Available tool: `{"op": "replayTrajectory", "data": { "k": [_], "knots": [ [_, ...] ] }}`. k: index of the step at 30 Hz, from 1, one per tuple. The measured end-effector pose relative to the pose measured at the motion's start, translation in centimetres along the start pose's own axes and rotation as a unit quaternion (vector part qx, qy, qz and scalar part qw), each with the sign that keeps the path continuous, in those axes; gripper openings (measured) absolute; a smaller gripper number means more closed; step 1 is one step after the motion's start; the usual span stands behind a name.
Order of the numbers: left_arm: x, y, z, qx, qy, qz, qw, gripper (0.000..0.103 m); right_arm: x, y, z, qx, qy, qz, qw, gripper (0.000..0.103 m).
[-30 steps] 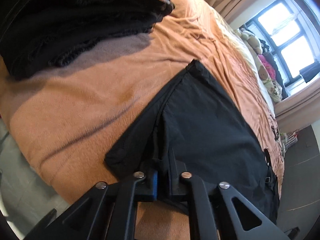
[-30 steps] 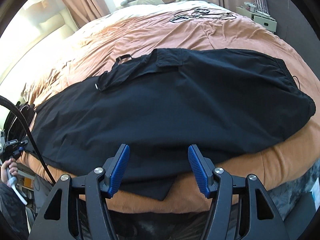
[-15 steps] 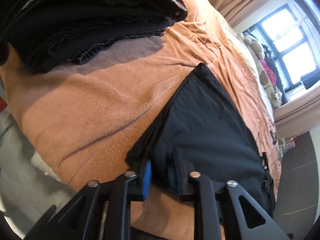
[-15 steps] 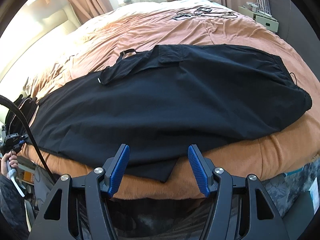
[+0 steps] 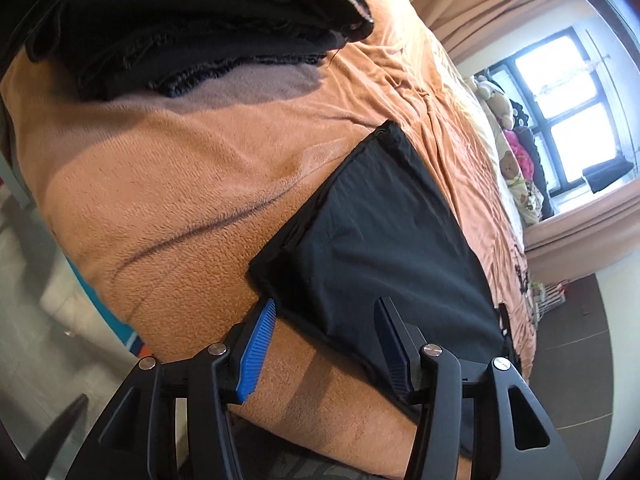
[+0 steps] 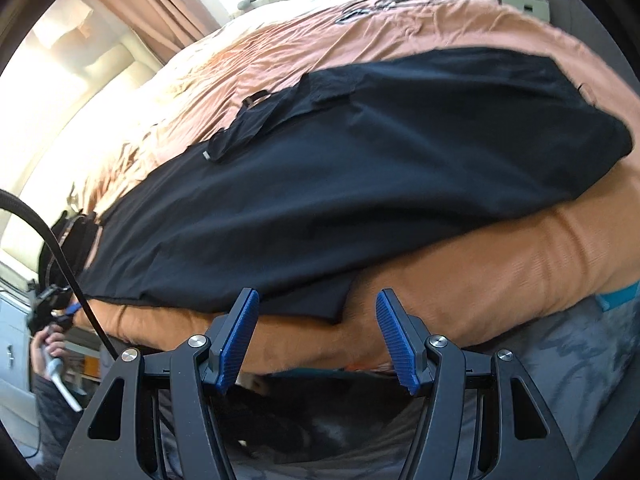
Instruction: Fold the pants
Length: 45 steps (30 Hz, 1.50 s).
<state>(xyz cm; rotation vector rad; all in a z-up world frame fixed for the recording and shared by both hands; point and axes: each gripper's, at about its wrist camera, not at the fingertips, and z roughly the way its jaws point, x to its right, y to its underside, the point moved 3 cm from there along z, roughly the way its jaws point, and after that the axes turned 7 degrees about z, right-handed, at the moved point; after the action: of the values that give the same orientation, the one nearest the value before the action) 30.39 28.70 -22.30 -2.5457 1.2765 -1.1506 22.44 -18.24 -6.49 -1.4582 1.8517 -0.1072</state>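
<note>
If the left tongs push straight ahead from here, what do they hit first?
Most likely the black pants: their near corner lies right past the open left tongs, spread on the orange blanket. Depth is unclear, so the blanket's edge might touch first.

Pants [image 6: 360,168] lie spread across a blanket [image 6: 500,280] directly ahead of the right gripper [image 6: 318,336], one corner reaching between its parted fingers. Ahead of the left gripper [image 5: 326,344], a clothes pile [image 5: 200,28] sits beyond the pants' hem, up-left.
</note>
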Motion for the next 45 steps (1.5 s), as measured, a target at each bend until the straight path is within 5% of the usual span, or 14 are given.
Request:
{"op": "replayTrajectory", "data": {
  "k": [4, 7, 9, 12, 26, 29, 30, 31, 45],
  "knots": [
    [0.0, 0.0, 0.4, 0.004, 0.01, -0.009, 0.9999, 0.058, 1.2, 0.0, 2.1, -0.018, -0.027, 0.037, 0.999, 0.059],
    [0.0, 0.2, 0.4, 0.007, 0.015, -0.022, 0.9996, 0.058, 2.2, -0.3, 3.2, -0.018, -0.054, 0.065, 0.996, 0.04],
    [0.1, 0.7, 0.3, 0.007, 0.022, -0.04, 0.9989, 0.058, 3.4, -0.4, 3.9, -0.019, -0.065, 0.089, 0.994, 0.012],
    [0.2, 1.0, 0.6, 0.015, 0.02, -0.047, 0.9986, 0.058, 4.6, -0.2, 4.2, -0.021, -0.077, 0.108, 0.991, 0.003],
    [0.9, 1.1, 1.5, 0.07, 0.022, -0.059, 0.9955, 0.057, 3.3, 0.6, 1.7, -0.018, -0.053, 0.069, 0.996, 0.003],
    [0.6, 0.8, 1.9, 0.07, 0.0, -0.055, 0.996, 0.037, 2.7, 0.6, 1.4, -0.017, -0.047, 0.063, 0.997, 0.004],
    [0.2, 0.5, 2.0, 0.069, -0.011, -0.056, 0.996, 0.018, 2.4, 0.6, 1.1, -0.015, -0.046, 0.06, 0.997, 0.004],
    [-0.3, 0.2, 2.1, 0.068, -0.013, -0.062, 0.9957, 0.01, 2.3, 0.6, 0.7, -0.011, -0.045, 0.056, 0.997, 0.004],
    [2.9, -2.0, -1.7, 0.108, 0.03, -0.021, 0.9936, 0.002, -2.7, 0.8, -3.7, 0.055, -0.035, -0.046, 0.997, 0.004]
  ]
}}
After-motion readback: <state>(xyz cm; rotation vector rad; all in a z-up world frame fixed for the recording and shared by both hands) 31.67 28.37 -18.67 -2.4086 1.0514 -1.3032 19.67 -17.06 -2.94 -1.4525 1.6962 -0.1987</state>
